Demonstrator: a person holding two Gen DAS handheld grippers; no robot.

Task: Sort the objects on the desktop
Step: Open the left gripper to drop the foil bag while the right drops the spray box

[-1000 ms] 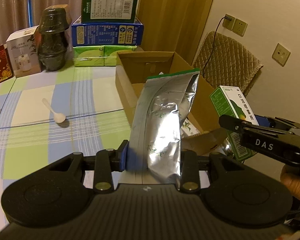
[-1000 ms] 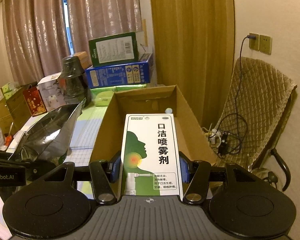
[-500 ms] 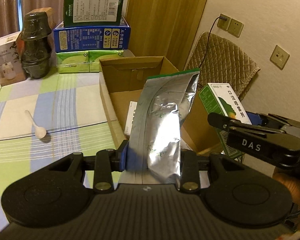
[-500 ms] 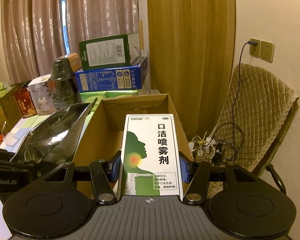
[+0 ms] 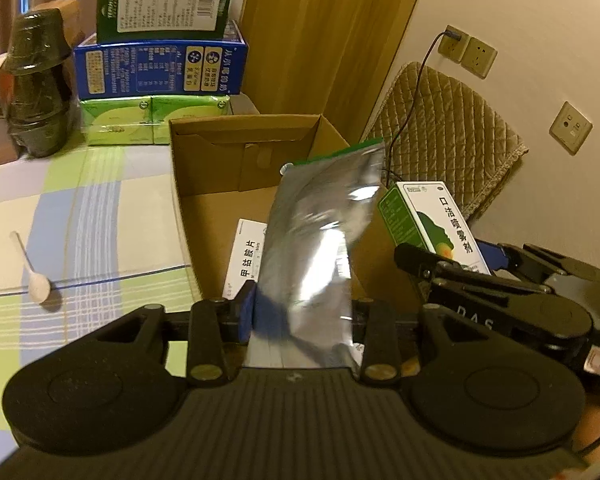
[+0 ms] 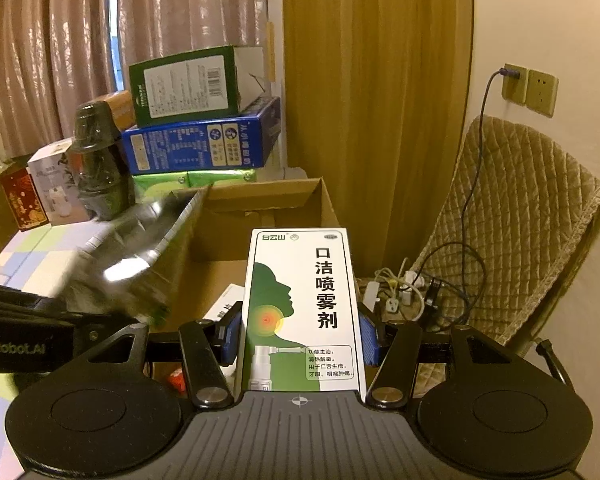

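My left gripper is shut on a silver foil pouch with a green top edge, held upright over the open cardboard box. My right gripper is shut on a white and green spray box, also held over the cardboard box. The spray box shows in the left wrist view to the right of the pouch. The pouch shows blurred in the right wrist view. A white medicine box lies inside the cardboard box.
A white plastic spoon lies on the checked tablecloth. Stacked green and blue boxes and a dark jar stand at the table's back. A quilted chair and cables are to the right.
Both grippers have moved forward and over the cardboard box, carrying the pouch and the spray box. The box interior and the white medicine box have come into view.
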